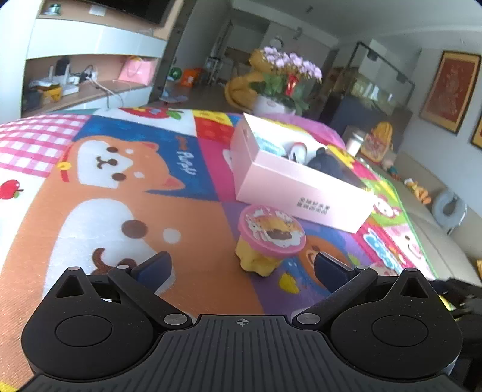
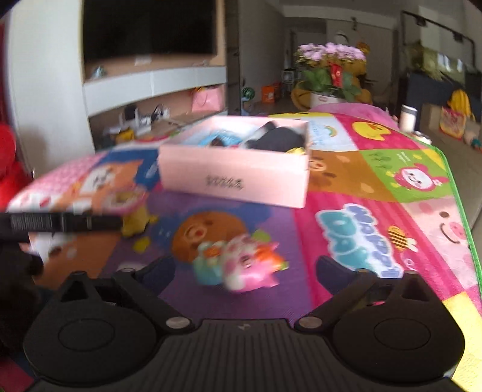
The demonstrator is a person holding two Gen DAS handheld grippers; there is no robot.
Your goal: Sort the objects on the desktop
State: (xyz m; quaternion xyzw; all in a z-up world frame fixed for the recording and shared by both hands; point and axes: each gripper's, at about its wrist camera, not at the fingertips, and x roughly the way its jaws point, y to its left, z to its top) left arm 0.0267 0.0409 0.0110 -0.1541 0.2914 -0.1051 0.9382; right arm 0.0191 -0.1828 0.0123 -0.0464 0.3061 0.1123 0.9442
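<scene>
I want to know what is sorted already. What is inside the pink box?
Inside the pink box I see a dark rounded thing, a black-and-white thing and a light blue thing. The walls and these things hide the bottom.

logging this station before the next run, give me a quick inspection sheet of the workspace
surface: cartoon play mat covering the table
job's things: pink box already holding items; yellow pudding cup beside it; pink toy on the mat, blurred
clutter: nothing seen
grippers: left gripper open, cup just ahead of its fingers; right gripper open, toy between its fingers, untouched
cables: wires on the wall shelf, none on the mat
surroundings: potted flowers, television
</scene>
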